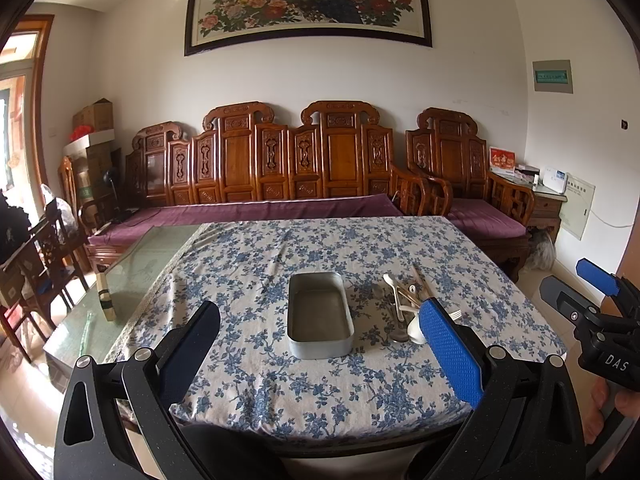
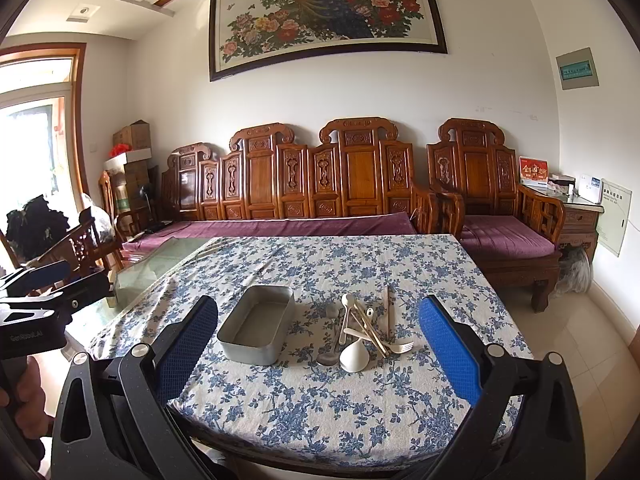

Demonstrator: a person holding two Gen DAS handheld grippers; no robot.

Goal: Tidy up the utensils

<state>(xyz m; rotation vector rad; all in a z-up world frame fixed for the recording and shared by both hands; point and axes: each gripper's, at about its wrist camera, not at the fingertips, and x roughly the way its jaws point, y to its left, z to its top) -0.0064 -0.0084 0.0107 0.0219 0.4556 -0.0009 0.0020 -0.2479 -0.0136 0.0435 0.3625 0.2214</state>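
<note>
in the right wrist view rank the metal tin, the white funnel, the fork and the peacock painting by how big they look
1. peacock painting, though it hangs far off on the wall
2. metal tin
3. white funnel and fork look about alike: the funnel is wider, the fork longer, so no ranking between them

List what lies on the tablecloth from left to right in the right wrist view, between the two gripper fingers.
metal tin → grey metal spoon → white ladle-shaped spoon → white plastic fork. The remaining spoons and chopsticks cross over each other, so their order is unclear.
</note>
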